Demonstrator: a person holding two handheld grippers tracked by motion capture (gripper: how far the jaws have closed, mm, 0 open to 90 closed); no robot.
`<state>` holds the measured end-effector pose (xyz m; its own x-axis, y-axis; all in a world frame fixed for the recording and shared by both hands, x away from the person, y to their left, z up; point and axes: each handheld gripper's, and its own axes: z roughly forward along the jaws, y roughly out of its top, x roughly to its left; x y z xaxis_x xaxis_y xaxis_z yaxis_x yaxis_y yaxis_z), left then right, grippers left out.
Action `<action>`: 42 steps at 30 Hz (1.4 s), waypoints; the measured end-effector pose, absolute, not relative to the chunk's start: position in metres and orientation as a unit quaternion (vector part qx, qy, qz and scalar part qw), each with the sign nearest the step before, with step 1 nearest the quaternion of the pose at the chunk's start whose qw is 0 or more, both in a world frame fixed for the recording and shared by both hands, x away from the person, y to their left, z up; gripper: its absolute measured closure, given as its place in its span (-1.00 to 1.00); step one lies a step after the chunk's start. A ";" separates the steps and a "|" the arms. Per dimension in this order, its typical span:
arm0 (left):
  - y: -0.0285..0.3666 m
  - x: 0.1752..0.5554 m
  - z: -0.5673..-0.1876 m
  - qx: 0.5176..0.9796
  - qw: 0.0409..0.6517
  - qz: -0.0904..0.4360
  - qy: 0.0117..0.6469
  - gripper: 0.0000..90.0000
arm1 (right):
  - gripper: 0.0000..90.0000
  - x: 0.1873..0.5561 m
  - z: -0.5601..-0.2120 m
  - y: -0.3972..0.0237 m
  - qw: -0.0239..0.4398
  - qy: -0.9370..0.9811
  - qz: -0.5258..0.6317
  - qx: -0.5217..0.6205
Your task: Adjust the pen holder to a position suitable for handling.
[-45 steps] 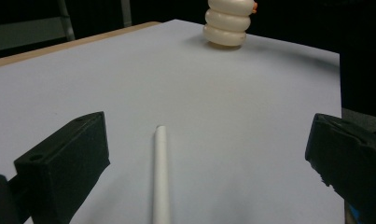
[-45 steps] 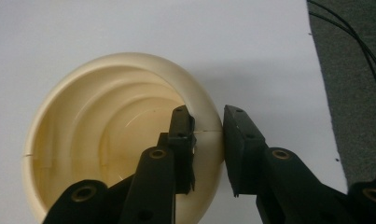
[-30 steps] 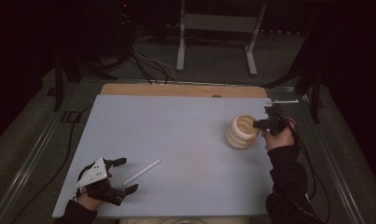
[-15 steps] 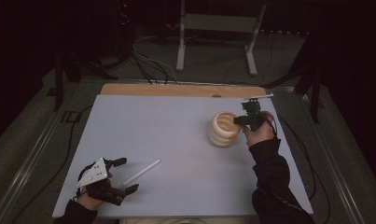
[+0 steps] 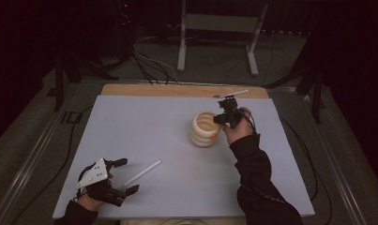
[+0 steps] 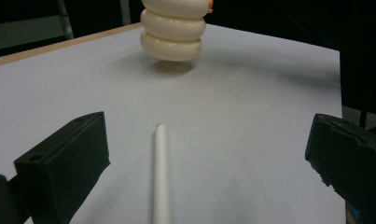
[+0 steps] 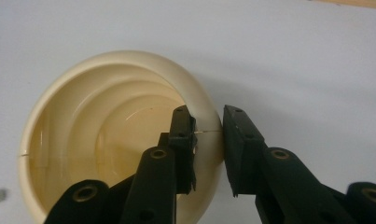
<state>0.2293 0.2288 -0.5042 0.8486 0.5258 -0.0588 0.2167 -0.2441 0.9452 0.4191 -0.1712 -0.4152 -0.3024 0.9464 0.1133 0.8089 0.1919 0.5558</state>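
A cream ribbed cup (image 5: 203, 130) hangs just above the pale table (image 5: 144, 126), right of its middle, with a shadow under it in the left gripper view. My right gripper (image 5: 223, 118) is shut on the cup's rim (image 7: 208, 122), one jaw inside the cup (image 7: 106, 130) and one outside. A white straw (image 5: 142, 173) lies near the front left. My left gripper (image 5: 129, 175) rests there, open, its jaws wide on either side of the straw (image 6: 160, 177) without touching it. The cup (image 6: 174, 32) is farther off beyond the left gripper (image 6: 209, 144).
A wooden strip (image 5: 177, 90) runs along the table's far edge, with a small white stick (image 5: 237, 93) by its right end. Beyond it stand a metal frame (image 5: 215, 28) and cables (image 5: 149, 65) on the floor. A cable (image 5: 299, 140) trails off the table's right side.
My right hand has carried the cup leftward from the table's right side toward its middle. The left gripper and the straw have stayed put.
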 end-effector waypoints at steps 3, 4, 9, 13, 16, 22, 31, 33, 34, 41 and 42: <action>0.228 0.229 -0.504 0.777 0.567 0.136 0.238 -1.00 | 0.65 0.421 -0.414 -0.160 0.124 0.765 0.271 0.571; 0.228 0.229 -0.504 0.777 0.567 0.136 0.238 -1.00 | 0.65 0.421 -0.414 -0.160 0.124 0.765 0.271 0.571; 0.229 0.229 -0.504 0.776 0.568 0.136 0.239 -1.00 | 0.64 0.425 -0.419 -0.142 0.117 0.773 0.265 0.565; 0.229 0.229 -0.504 0.777 0.567 0.136 0.239 -1.00 | 0.64 0.426 -0.421 -0.132 0.110 0.777 0.264 0.561; 0.228 0.229 -0.504 0.776 0.567 0.135 0.239 -1.00 | 0.64 0.427 -0.422 -0.122 0.105 0.781 0.262 0.557; 0.229 0.229 -0.504 0.777 0.567 0.135 0.238 -1.00 | 0.64 0.431 -0.433 -0.108 0.102 0.789 0.240 0.556; 0.229 0.229 -0.504 0.776 0.568 0.136 0.239 -1.00 | 0.46 0.431 -0.434 -0.107 0.096 0.783 0.261 0.557; 0.229 0.230 -0.504 0.776 0.568 0.135 0.238 -1.00 | 0.32 0.430 -0.430 -0.108 0.099 0.780 0.271 0.556; 0.229 0.230 -0.504 0.777 0.567 0.135 0.239 -1.00 | 0.26 0.429 -0.428 -0.109 0.100 0.779 0.275 0.554; 0.229 0.230 -0.504 0.777 0.567 0.135 0.239 -1.00 | -0.08 0.425 -0.415 -0.115 0.119 0.779 0.295 0.540; 0.229 0.230 -0.504 0.776 0.567 0.136 0.240 -1.00 | -0.12 0.424 -0.413 -0.116 0.122 0.778 0.298 0.540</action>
